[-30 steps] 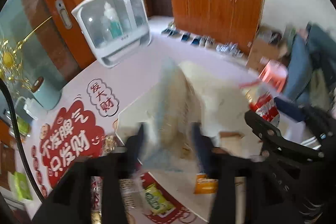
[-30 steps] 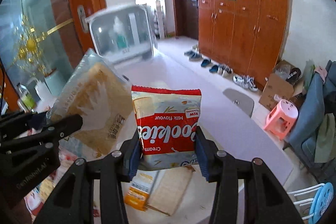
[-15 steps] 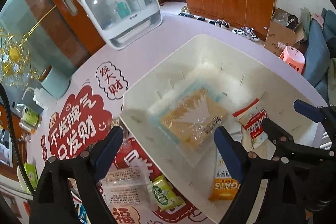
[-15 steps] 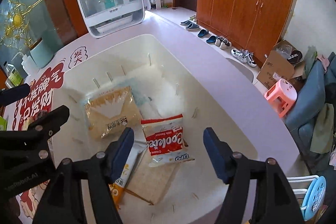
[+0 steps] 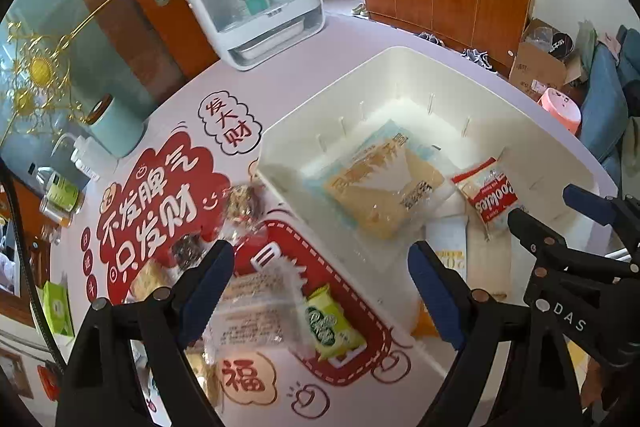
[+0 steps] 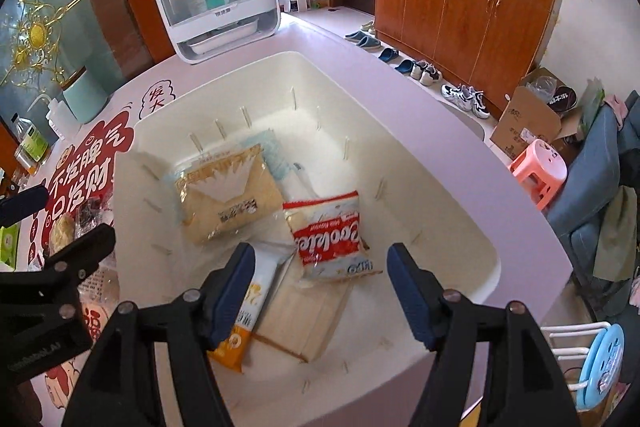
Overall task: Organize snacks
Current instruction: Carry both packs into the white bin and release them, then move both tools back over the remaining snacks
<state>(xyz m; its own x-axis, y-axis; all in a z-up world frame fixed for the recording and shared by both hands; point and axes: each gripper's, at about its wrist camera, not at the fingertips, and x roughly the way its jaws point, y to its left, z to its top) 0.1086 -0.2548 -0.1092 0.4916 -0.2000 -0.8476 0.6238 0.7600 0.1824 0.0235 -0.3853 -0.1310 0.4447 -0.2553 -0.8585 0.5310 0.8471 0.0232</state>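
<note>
Setting: a pale table (image 5: pixel 352 39) with a red printed mat (image 5: pixel 160 195), seen from two hand-held grippers angled down at it.

Bin: a white plastic bin (image 6: pixel 472 247) sits on the table and is the collecting place for the snacks.

Inside the bin: a tan snack pack (image 6: pixel 226 197) lies flat toward the far left, a red cookie pack (image 6: pixel 326 233) lies just to its right, and an orange-and-white packet (image 6: pixel 244 311) rests beside a flat beige pack (image 6: pixel 304 311) near the front wall.

Left gripper (image 5: pixel 320 283): its jaws have just been opening and stand spread wide with nothing between them. It hangs over the bin's near-left corner and the mat.

Right gripper (image 6: pixel 320 281): its jaws have just been opening too and stand apart, empty, above the cookie pack, which lies loose on the bin floor (no pad touches it).

Outside the bin: a green snack packet (image 5: pixel 330 323) and a clear wrapped snack (image 5: pixel 256 303) lie on the mat under the left gripper, with more small wrapped snacks further left, blurred.

Why so: both packs appear released into the bin, so empty spread jaws suit reaching for the next loose item.

Likely next: the left gripper seems best placed for the snacks on the mat.
</note>
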